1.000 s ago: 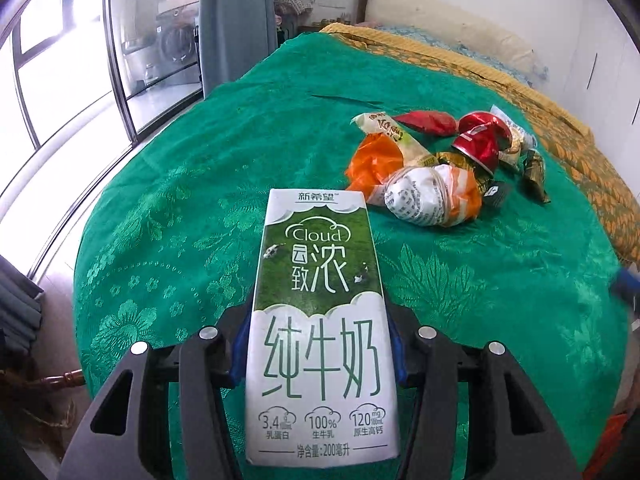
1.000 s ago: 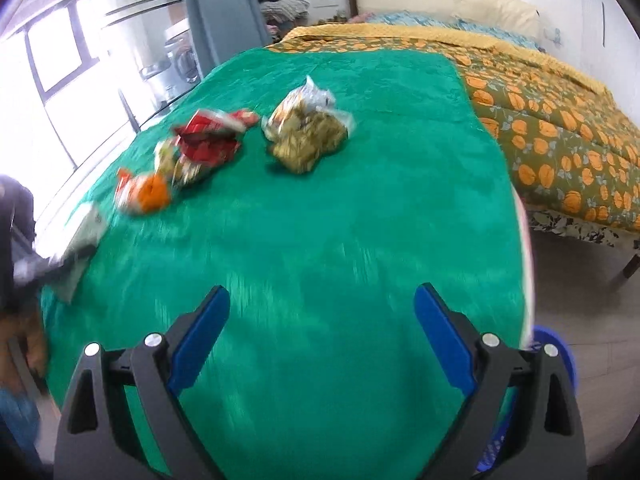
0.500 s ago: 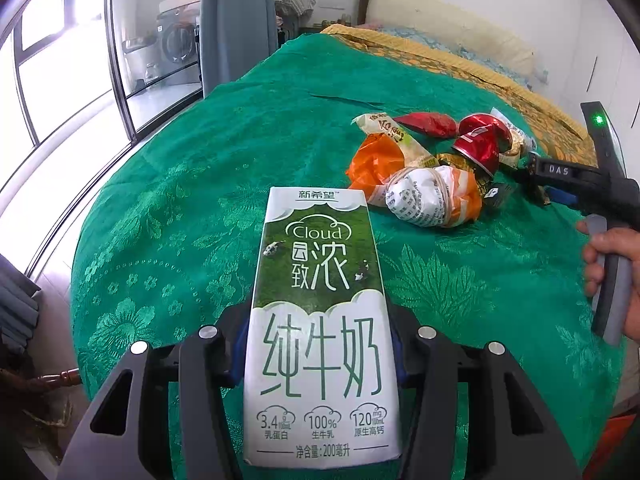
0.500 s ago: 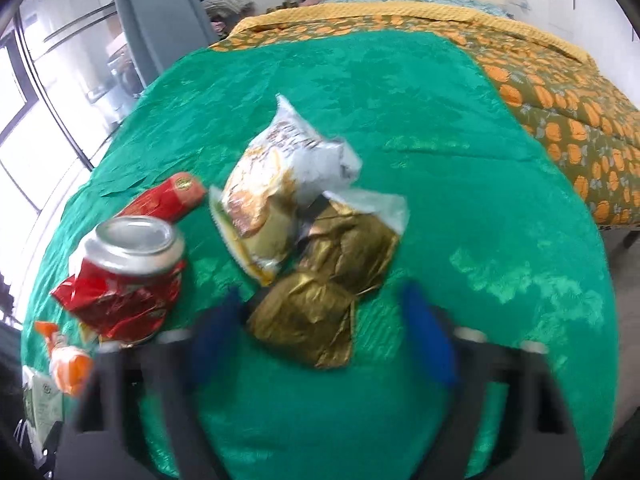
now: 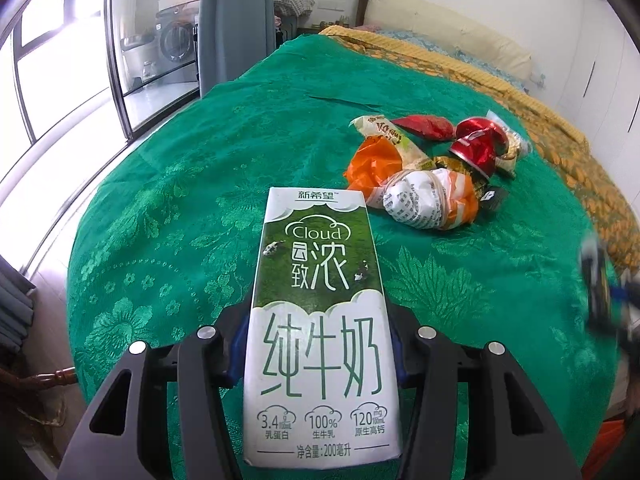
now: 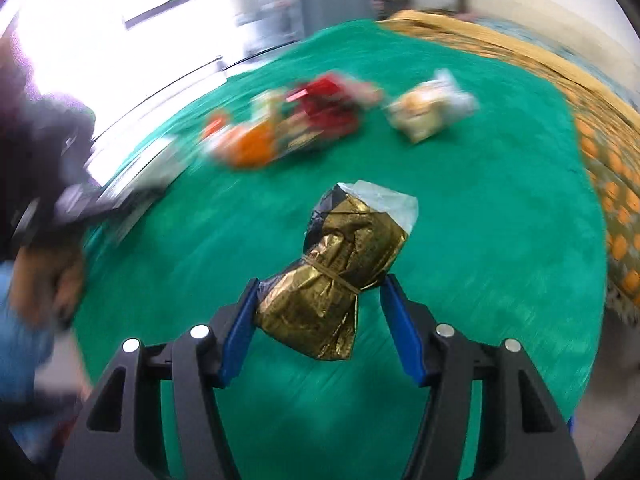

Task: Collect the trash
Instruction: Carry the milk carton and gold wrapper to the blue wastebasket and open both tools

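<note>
Left gripper [image 5: 320,356] clamps a milk carton [image 5: 322,320] lettered "Cloud", "纯牛奶" and "200毫升" above the green bedspread [image 5: 200,184]; right gripper [image 6: 320,308], its jaws just closing, pinches a gold foil wrapper [image 6: 336,276] clear of the trash pile [image 6: 296,128].

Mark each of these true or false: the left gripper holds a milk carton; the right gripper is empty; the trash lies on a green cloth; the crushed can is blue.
The left gripper holds a milk carton: true.
The right gripper is empty: false; its jaws have just been closing, and a gold foil wrapper sits between them.
The trash lies on a green cloth: true.
The crushed can is blue: false; it is red.
</note>
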`<act>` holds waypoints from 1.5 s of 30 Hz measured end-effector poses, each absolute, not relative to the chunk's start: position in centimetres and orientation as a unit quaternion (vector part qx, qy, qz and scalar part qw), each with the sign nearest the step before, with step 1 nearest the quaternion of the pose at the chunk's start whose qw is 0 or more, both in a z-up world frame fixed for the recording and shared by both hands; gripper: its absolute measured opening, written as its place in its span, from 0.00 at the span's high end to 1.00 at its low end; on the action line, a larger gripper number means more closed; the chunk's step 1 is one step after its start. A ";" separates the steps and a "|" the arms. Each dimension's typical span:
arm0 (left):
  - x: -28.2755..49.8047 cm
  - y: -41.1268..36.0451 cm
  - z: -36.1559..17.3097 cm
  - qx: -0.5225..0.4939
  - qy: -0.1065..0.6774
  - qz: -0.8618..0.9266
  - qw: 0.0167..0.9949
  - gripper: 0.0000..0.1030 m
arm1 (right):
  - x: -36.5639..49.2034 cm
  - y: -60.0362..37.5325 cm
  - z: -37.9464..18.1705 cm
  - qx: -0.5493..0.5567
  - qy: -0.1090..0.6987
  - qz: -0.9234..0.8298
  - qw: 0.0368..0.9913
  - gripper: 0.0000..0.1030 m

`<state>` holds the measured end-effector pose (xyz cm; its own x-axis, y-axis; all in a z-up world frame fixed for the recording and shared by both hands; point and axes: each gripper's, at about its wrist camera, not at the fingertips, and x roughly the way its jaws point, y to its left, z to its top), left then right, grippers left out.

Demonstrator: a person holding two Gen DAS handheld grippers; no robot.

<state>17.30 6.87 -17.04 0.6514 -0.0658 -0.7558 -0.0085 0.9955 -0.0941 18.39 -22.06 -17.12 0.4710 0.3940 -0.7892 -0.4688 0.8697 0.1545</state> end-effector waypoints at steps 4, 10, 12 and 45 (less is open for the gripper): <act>17.2 7.1 -16.9 -0.058 0.415 -0.030 0.908 0.50 | 15.9 -21.4 -18.2 -0.095 0.454 0.253 0.849 0.39; 15.5 5.3 -16.3 -0.062 0.418 -0.059 0.904 0.50 | 14.3 -22.9 -18.4 -0.056 0.448 0.209 0.868 0.22; 14.8 4.0 -16.0 -0.057 0.418 -0.072 0.904 0.50 | 13.6 -23.1 -18.0 -0.024 0.445 0.197 0.873 0.15; 13.9 -2.7 -15.8 0.039 0.469 -0.147 0.870 0.21 | 16.8 -24.1 -18.4 -0.002 0.492 0.113 0.863 0.25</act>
<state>13.87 -2.74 -15.77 0.5166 -0.2197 -0.8276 0.2922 0.9537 -0.0708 16.80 -24.07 -18.36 0.4910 0.1932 -0.8495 -0.1974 0.9744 0.1076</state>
